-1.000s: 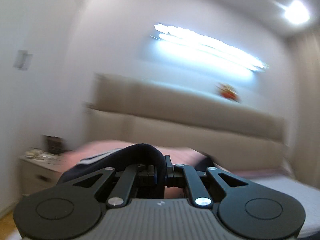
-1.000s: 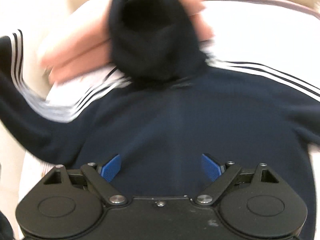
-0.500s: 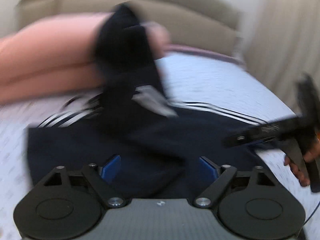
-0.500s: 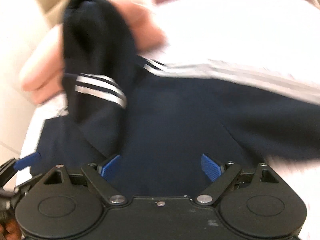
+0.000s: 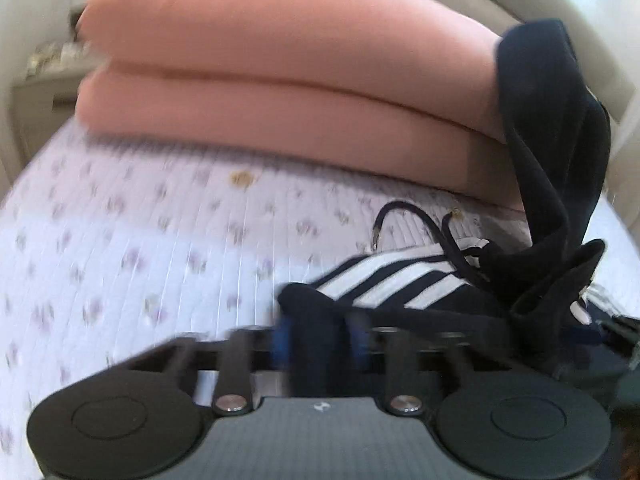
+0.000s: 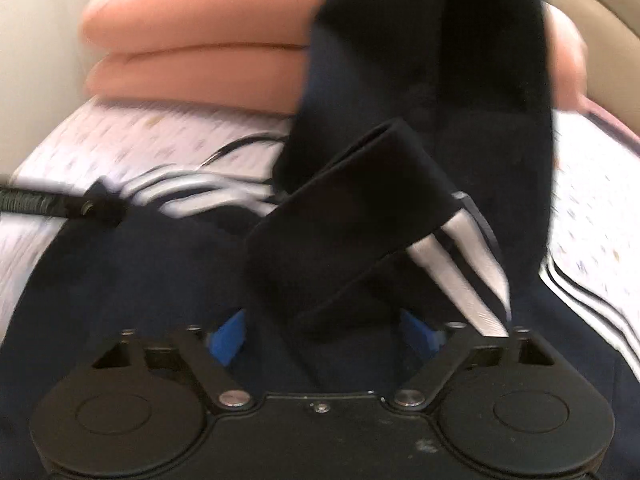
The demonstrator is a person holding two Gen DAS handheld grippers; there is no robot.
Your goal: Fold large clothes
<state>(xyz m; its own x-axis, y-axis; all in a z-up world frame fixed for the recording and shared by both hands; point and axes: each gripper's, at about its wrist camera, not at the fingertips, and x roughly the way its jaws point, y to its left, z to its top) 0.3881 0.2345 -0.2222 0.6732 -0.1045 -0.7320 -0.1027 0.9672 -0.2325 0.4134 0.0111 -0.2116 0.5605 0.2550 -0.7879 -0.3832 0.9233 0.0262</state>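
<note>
black claw, blue pads

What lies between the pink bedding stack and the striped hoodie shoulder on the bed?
In the left wrist view, floral sheet and a dark drawstring lie between the pink stack and the hoodie.

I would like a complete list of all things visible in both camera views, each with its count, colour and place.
hooded top: one, navy with white stripes, spread on the bed, hood leaning against the pillows
drawstring: one, navy, lying on the sheet beside the striped shoulder
pillows: two, pink, stacked at the head of the bed
bed sheet: one, white with small flowers
left gripper: black, blue pads, closing on navy fabric
right gripper: black, blue pads, closing, navy fabric between the pads
</note>
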